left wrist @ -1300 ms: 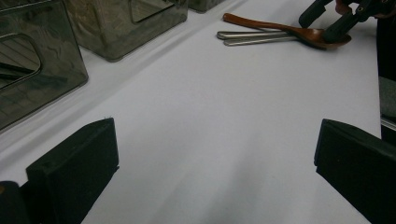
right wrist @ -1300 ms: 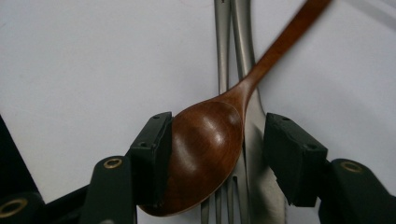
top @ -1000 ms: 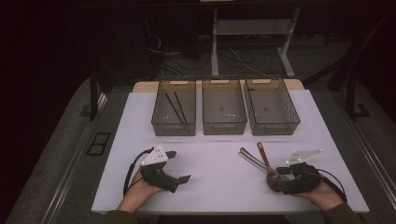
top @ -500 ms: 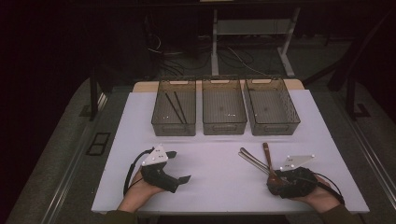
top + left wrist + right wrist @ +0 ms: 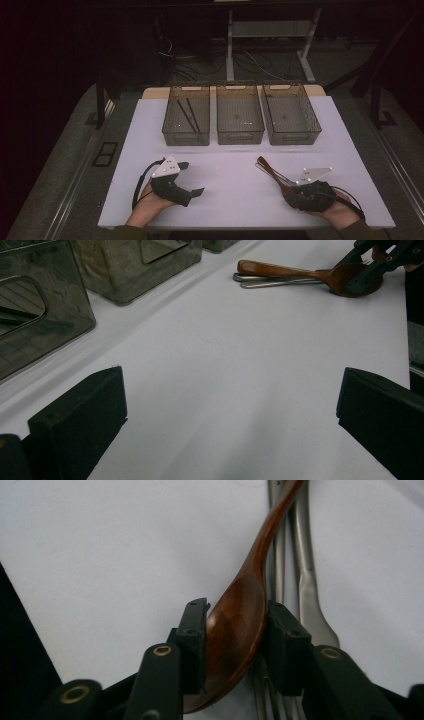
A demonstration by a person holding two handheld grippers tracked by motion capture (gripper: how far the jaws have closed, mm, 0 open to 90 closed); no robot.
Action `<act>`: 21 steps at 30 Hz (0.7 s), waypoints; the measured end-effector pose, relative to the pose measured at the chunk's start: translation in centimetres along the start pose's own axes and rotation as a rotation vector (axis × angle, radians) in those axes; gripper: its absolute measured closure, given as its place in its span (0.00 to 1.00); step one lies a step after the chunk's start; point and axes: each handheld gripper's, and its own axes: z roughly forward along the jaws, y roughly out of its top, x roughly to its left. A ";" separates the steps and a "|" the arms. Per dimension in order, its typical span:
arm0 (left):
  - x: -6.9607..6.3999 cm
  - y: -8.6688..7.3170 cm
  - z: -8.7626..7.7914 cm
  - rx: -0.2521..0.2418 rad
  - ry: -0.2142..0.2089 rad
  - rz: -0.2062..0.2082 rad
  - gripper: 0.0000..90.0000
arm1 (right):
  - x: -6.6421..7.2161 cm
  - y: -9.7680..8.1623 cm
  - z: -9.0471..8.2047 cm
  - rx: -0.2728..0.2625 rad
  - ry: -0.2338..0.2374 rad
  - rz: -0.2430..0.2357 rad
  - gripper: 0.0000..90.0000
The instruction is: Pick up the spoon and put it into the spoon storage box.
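My right gripper (image 5: pixel 235 630) has just been closing, and its jaws now sit against both edges of the wooden spoon's (image 5: pixel 239 625) bowl, so I read the spoon as clamped. A second ago the jaws stood wider around the same bowl, with the hand hardly shifting on the table. To my mind that means the grasp is made and the lift can come next, presumably toward one of the bins (which one, I can only guess).

Taking the middle bin (image 5: pixel 240 120) as my landmark: the spoon lies on the white table (image 5: pixel 225 180) well in front of it and off to the right, its handle pointing back toward the bins, its bowl at my right gripper (image 5: pixel 295 192). The metal cutlery (image 5: pixel 305 585) lies touching the spoon, just beside and partly under it; I count at least two metal handles, though I cannot tell exactly which pieces they are.

My left gripper (image 5: pixel 225 425) rests in front of the middle bin and to the left, jaws wide apart, with nothing but bare table between them.

Counting: three bins in a row, one wooden spoon, two or so metal pieces. The left bin (image 5: pixel 186 120) holds a pair of dark sticks (image 5: pixel 190 115), likely chopsticks; the right bin (image 5: pixel 291 117) and the middle one look empty.
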 end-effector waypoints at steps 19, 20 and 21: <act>0.0 0.0 0.0 0.000 -0.001 0.001 0.00 | -0.5 0.0 0.2 -0.005 0.036 0.055 0.88; 0.0 0.0 0.0 0.001 -0.001 0.000 0.00 | -0.6 0.0 0.1 -0.012 0.044 0.056 0.89; 0.0 0.0 0.0 0.001 -0.001 0.000 0.00 | -0.6 0.0 0.0 -0.021 0.048 0.061 0.89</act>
